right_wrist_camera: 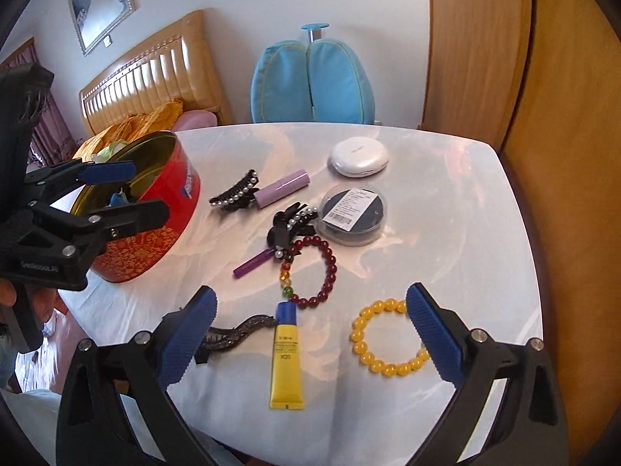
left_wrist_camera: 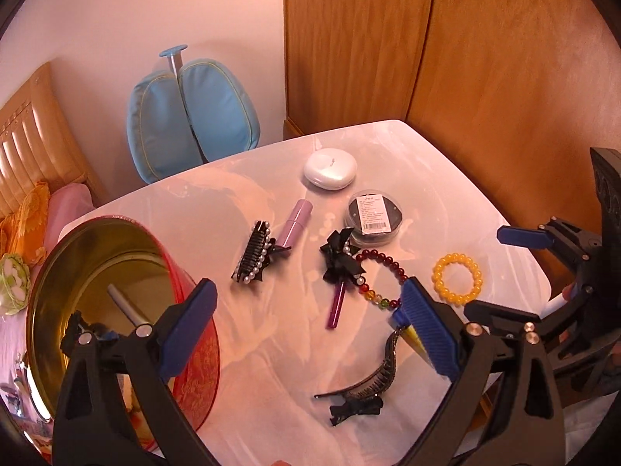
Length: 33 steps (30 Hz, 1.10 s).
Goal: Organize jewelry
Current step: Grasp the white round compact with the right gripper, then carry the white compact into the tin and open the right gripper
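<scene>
Right wrist view: the right gripper hangs spread wide and empty over the white table. Landmark: the round red tin, one silver pen inside it. The left gripper, also agape, is beside it. Right of the tin lie two bead bracelets, dark red and yellow, plus three black hair clips.
</scene>
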### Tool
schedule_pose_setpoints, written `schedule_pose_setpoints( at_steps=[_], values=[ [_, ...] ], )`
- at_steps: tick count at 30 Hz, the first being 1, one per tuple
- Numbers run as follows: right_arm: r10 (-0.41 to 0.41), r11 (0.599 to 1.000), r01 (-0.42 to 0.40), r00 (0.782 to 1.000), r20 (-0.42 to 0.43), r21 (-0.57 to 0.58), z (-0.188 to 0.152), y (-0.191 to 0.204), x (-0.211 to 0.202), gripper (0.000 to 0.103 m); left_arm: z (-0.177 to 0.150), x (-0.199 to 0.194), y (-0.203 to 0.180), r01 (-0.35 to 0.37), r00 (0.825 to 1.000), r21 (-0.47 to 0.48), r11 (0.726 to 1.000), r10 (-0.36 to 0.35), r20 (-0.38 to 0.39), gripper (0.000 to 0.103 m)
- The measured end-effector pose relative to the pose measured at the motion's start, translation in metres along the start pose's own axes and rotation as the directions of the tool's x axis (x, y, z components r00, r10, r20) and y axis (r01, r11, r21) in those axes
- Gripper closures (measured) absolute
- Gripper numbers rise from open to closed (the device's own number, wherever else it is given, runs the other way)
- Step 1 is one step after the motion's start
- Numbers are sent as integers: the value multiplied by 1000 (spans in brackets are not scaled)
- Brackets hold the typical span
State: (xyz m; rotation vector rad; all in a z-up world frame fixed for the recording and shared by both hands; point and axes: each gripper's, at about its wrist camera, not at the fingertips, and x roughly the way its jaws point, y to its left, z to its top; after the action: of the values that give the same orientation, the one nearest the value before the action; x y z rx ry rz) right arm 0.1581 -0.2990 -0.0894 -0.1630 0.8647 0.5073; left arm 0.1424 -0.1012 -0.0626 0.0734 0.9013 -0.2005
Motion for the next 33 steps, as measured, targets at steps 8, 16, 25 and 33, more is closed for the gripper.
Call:
schedule_pose_setpoints(
  at_steps=[8,16,25,33],
  values=[
    [-111,993,112,993,-41,37,58,-33,59,4,71,70,29,-23,999,-22,999,22,-37,10],
    [-142,986,150,984,-108,67,122,-58,156,4,114,119,67,-15,998,-5,1000,15,-65,10],
    [-164,986,167,971,-175,2,144,-55,213,4,113,137,92,18,996,-75,997,-24,-90,10],
    [-156,988,157,975,-158,-7,141,-53,215,16,109,139,95,10,995,-89,996,-19,-102,10]
  ],
)
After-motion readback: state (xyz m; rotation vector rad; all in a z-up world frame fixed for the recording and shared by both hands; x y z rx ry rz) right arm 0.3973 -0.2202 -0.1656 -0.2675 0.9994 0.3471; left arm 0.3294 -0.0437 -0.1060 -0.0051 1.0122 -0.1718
